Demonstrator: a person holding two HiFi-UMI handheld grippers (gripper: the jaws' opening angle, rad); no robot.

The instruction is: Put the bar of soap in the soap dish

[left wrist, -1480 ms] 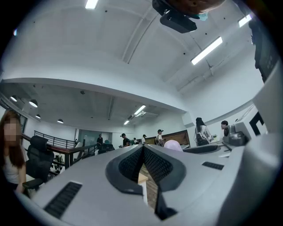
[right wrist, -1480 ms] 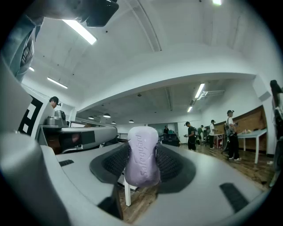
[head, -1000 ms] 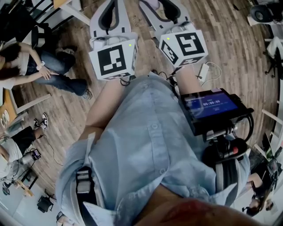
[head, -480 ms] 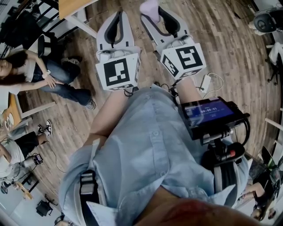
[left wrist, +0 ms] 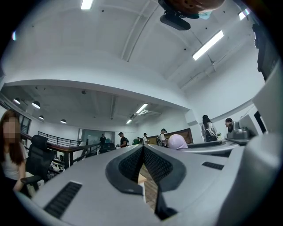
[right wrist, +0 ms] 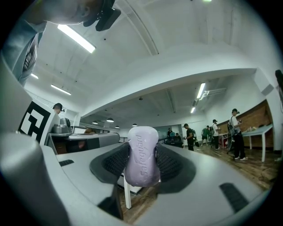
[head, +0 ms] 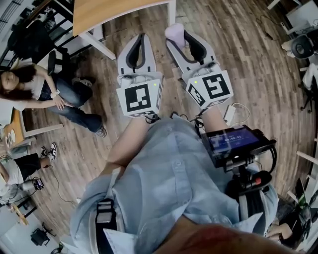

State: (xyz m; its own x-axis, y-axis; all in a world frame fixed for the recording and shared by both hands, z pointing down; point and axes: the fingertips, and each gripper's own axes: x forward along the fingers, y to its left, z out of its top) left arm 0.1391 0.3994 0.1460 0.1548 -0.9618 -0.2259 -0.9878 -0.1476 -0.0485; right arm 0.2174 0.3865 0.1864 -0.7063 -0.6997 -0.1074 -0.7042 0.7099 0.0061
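Note:
A pale lilac bar of soap stands on end between the black pads of my right gripper, which is shut on it. In the head view the soap pokes out at the tip of the right gripper, held over the wooden floor just short of a table. My left gripper hangs beside it to the left. Its jaws are shut with nothing between them in the left gripper view. No soap dish shows in any view.
A light wooden table with white legs stands ahead at the top of the head view. A seated person is at the left on the wooden floor. A screen device hangs at my right side. Other people stand far off.
The view has shifted so both grippers sit lower in the head view and the table's edge has come into sight ahead. The soap stays clamped in the right gripper.

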